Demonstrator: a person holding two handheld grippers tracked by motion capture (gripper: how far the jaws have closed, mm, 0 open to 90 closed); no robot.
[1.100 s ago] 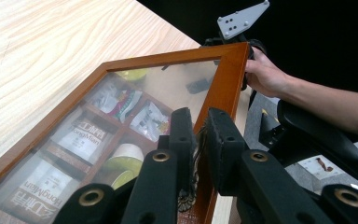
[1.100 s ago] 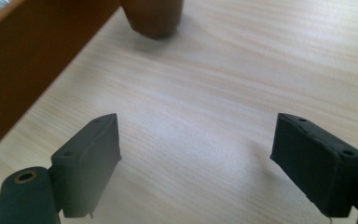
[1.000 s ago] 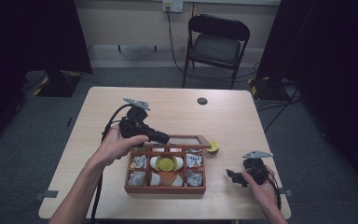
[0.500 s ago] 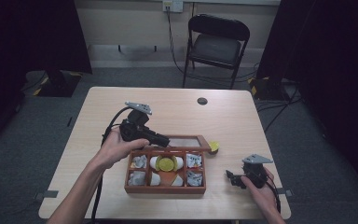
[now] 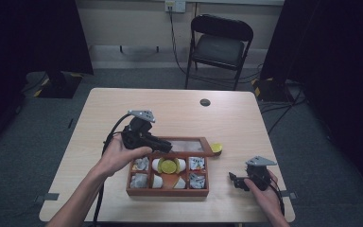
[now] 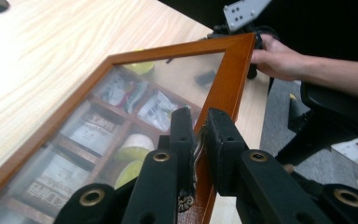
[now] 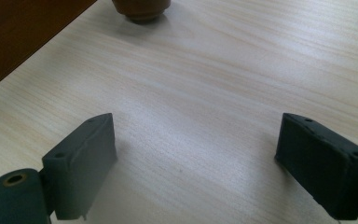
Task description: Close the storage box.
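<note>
Left gripper view shows the left gripper (image 6: 198, 135) clamped on the wooden frame of the glass lid (image 6: 177, 79), holding it raised at a slant over the wooden box (image 5: 168, 191) of tea bags near the table's (image 5: 246, 123) front edge. The grip sits on a thin edge, so the lid could likely pivot or slip and drop onto the compartments. Beside the box, the right gripper (image 7: 193, 158) rests low over bare tabletop, jaws spread wide, holding nothing.
</note>
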